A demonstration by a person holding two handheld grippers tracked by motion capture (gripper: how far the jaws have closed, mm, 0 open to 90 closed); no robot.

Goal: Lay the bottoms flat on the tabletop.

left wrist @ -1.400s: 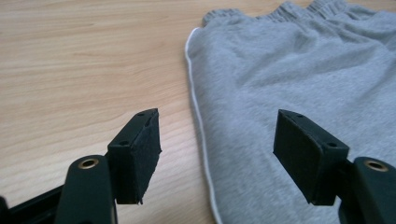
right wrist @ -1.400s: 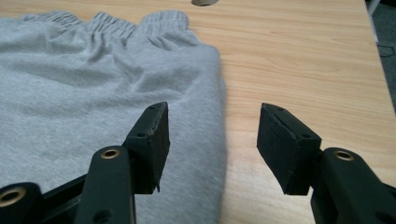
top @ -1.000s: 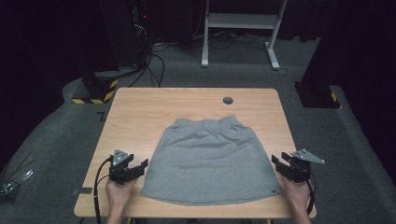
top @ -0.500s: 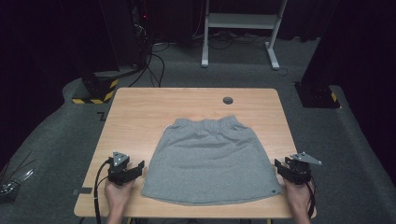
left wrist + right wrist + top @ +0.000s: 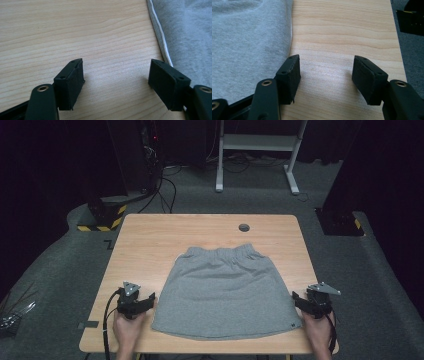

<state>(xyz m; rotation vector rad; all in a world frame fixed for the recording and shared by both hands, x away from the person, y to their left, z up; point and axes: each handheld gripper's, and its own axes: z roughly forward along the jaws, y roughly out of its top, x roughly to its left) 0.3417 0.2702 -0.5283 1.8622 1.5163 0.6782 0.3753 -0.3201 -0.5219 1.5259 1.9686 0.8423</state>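
Two grippers rest low on the tabletop (image 5: 150, 235), one at each bottom corner of a grey skirt (image 5: 225, 295) that lies flat and spread out, waistband away from me and hem toward me. I see the left gripper (image 5: 142, 302) just beside the left hem corner, and the right gripper (image 5: 302, 302) just beside the right hem corner.

In the left gripper view my fingers (image 5: 71, 80) stand wide apart with only bare wood between them; the skirt's edge (image 5: 160, 40) passes close by the right finger, and I cannot tell if it touches. In the right gripper view the fingers (image 5: 290, 75) are also wide apart and hold nothing; the cloth (image 5: 249, 45) lies at the left finger. Both pairs have just been opening, with nothing between them.

I judge that I am at the start of a fold, before any grasp. For the next move, I think each gripper must slide inward so one finger goes under the hem corner, then close on the fabric.
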